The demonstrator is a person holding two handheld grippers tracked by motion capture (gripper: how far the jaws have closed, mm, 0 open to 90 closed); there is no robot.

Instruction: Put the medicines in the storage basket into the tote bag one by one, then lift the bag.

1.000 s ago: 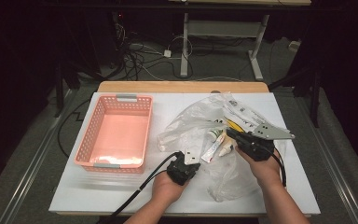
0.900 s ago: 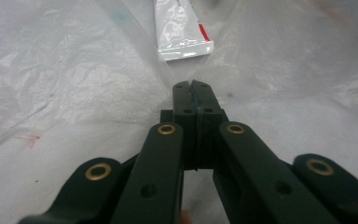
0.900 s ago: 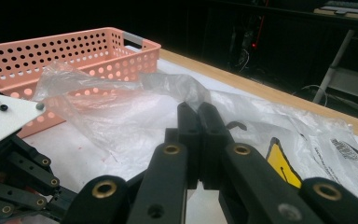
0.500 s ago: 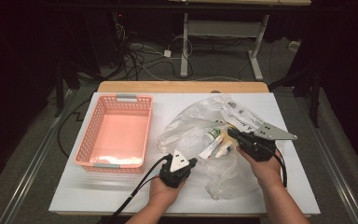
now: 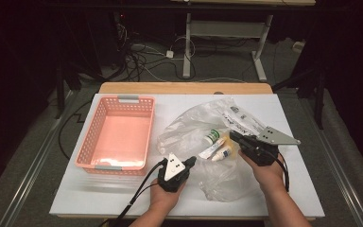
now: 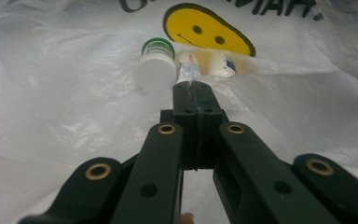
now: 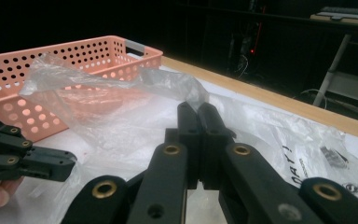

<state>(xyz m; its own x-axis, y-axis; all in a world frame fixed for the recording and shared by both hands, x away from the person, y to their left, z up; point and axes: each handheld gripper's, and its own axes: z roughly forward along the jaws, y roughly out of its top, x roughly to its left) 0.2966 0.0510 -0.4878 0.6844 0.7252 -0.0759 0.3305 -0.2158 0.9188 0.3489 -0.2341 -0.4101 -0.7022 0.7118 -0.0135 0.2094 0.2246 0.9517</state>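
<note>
Our left gripper has drawn back from the crinkled clear plastic bag, jaws closed on nothing. The right gripper pinches the bag's film. The small white bottles lie inside, unretrieved; the pink perforated basket waits.

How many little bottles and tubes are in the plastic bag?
3, side by side in the clear plastic bag: a green-capped bottle, a tube in the middle, and a small white bottle. Crumpled plastic may hide more.
</note>
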